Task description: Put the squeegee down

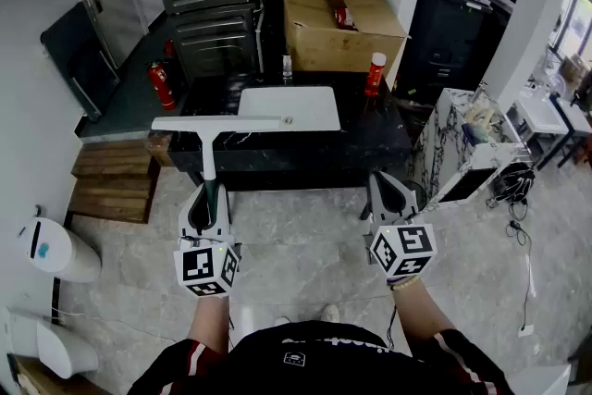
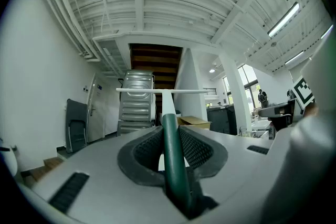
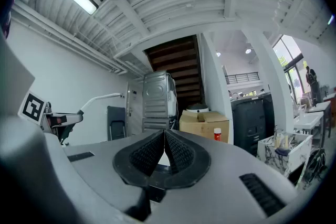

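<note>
The squeegee (image 1: 217, 123) has a long white blade, a white shaft and a dark green handle. My left gripper (image 1: 207, 191) is shut on the green handle (image 2: 170, 149) and holds the tool roughly level, in the air in front of the black counter (image 1: 379, 139). The blade (image 2: 161, 91) runs crosswise beyond the jaws, over the counter's near left edge. My right gripper (image 1: 390, 188) hangs level to the right, short of the counter. Its pads meet with nothing between them (image 3: 164, 136). From the right gripper view the squeegee (image 3: 100, 98) shows at the left.
A white basin (image 1: 289, 106) is set into the counter, with a red bottle (image 1: 375, 74) and a small clear bottle (image 1: 287, 65) behind it. An open cardboard box (image 1: 342, 23) stands further back. Wooden steps (image 1: 111, 180) and a fire extinguisher (image 1: 162, 86) are at the left.
</note>
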A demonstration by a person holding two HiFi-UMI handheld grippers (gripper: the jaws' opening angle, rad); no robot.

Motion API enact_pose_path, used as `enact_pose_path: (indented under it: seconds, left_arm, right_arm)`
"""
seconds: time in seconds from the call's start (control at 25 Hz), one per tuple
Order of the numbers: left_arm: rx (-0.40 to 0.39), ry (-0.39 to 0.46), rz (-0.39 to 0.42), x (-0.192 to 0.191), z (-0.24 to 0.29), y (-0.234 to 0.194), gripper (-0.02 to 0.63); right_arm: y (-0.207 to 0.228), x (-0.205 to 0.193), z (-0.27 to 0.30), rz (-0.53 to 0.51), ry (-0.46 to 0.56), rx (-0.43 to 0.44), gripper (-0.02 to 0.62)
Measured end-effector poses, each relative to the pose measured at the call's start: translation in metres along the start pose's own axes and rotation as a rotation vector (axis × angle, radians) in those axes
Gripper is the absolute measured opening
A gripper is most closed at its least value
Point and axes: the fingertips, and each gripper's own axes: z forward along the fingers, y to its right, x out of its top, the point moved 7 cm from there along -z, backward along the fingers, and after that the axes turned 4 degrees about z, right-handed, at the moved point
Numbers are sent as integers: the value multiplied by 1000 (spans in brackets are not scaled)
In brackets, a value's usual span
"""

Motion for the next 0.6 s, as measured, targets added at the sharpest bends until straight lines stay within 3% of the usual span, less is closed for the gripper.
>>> enact_pose_path:
  seconds: [0.6]
  left_arm:
    - [-21,-14,-18,-4,13,15,100]
  right_arm:
    - [16,-4,2,15,-11,18,41]
